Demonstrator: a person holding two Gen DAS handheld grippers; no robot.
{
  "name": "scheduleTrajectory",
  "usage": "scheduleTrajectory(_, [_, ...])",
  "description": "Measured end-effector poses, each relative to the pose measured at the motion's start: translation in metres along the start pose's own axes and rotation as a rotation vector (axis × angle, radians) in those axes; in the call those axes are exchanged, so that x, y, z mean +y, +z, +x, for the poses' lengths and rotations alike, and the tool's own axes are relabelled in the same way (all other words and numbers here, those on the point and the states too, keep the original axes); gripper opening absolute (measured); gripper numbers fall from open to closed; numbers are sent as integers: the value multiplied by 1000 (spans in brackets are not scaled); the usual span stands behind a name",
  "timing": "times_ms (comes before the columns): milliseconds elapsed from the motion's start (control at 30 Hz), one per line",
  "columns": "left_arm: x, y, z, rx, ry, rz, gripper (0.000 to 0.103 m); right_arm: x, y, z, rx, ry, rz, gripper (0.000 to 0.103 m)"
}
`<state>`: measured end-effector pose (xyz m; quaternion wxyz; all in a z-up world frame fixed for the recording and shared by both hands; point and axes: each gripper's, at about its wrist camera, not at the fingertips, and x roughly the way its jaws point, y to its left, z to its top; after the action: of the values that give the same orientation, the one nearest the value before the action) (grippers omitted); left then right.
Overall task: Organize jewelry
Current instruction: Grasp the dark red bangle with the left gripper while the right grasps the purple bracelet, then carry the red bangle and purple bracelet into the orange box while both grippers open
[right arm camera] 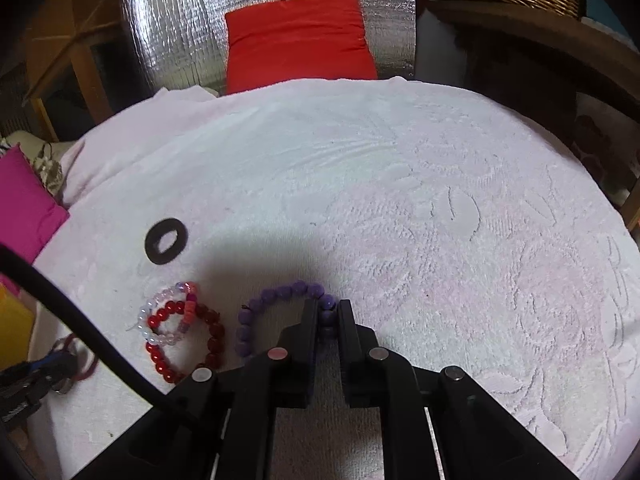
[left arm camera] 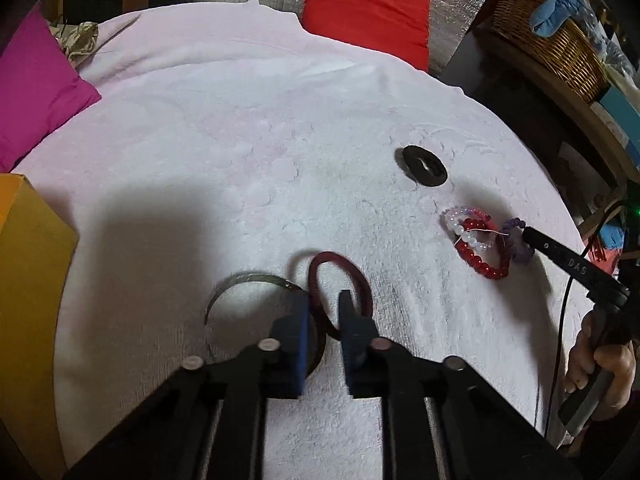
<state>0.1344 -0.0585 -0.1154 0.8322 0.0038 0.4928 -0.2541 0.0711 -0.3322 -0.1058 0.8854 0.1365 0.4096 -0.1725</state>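
On the towel-covered counter (right arm camera: 440, 200), the right tongs (right arm camera: 328, 314) were clenched on the near-right arc of the purple bead bracelet (right arm camera: 276, 296), whose loop lay flat, ahead and to their left. The left tongs (left arm camera: 326, 308) stood released, straddling the rim of the maroon bangle (left arm camera: 340, 276), just beside a thin metal bangle (left arm camera: 244, 284).

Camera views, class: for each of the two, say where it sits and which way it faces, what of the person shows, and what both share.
Left wrist: on the left claw, looking forward over the white towel; its fingers straddle the dark red bangle; the person's right hand shows.
Right wrist: on the right claw, facing the red cushion; its fingers pinch the purple bead bracelet; no hand shows.
Shared: black ring, red bead bracelet.
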Motion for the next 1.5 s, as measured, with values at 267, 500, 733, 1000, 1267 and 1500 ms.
scheduleTrajectory(267, [-11,-6,-18,-48,-18,48,6,-2,7,-28,-92,70,34,10])
scheduleTrajectory(500, [-15,-12,-41,-81,-32,77,6,9,10,-60,-173,166,44,10])
scheduleTrajectory(733, [-12,-18,-68,-133,-1,64,6,44,8,-79,-183,316,20,10])
scheduleTrajectory(1000, [5,-30,-112,-228,86,5,6,91,-4,-95,-180,435,-8,10])
scheduleTrajectory(1267, [38,-43,-165,-349,179,-92,6,148,-15,-109,-189,529,-53,11])
scheduleTrajectory(1500, [95,-59,-207,-429,275,-251,6,215,-26,-119,-184,638,-148,11])
